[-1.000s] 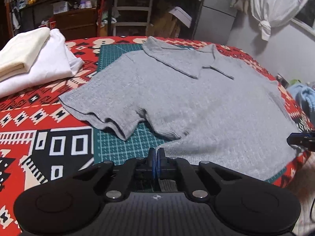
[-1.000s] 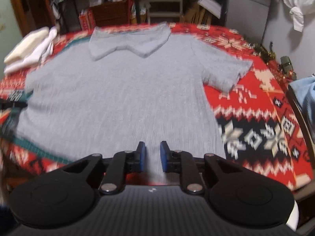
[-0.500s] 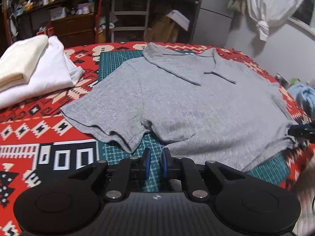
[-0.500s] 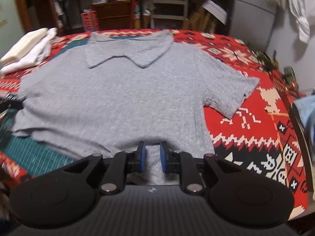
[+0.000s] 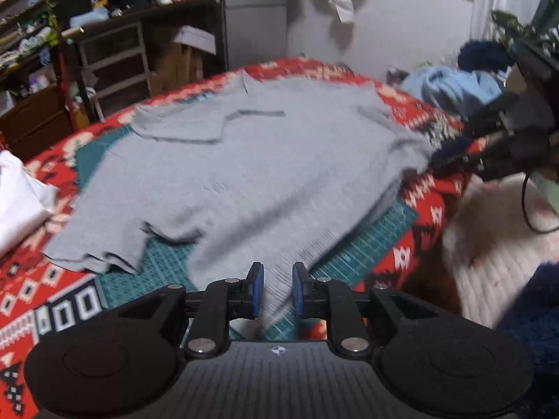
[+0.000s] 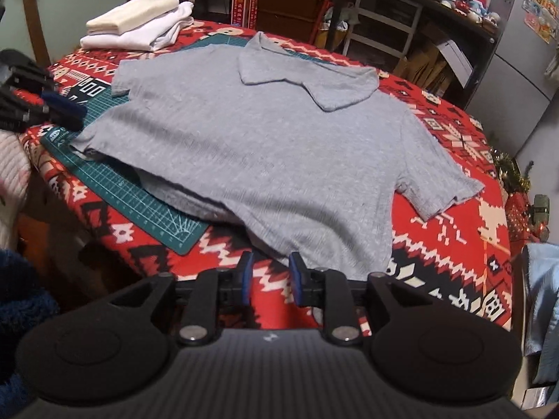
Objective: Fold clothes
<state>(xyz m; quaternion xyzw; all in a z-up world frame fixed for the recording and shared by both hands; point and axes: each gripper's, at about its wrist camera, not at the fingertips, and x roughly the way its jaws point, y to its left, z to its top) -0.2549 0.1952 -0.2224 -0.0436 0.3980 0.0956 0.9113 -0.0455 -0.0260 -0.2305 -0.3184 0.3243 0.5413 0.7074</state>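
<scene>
Your grey polo shirt (image 6: 265,146) lies spread flat, collar away from you, over the green cutting mat (image 6: 139,195) on the red patterned surface (image 6: 454,244). Both tools are opening, the left tool (image 5: 276,288) and right tool (image 6: 268,279) pinching nothing, hem just beyond their tips. It's soft, limp ribbed knit, so I'd pinch at a sleeve edge and hem corner.

One grey ribbed short-sleeved polo shirt (image 6: 265,146) is counted, spread flat. One green gridded cutting mat (image 6: 139,206) is seen under it. One red patterned cloth (image 6: 454,244) is counted on the tabletop. Two folded garments are stacked: one cream (image 6: 132,14), one white (image 6: 150,35). Two hand-held grippers are counted: left (image 5: 276,288), right (image 6: 268,279).
</scene>
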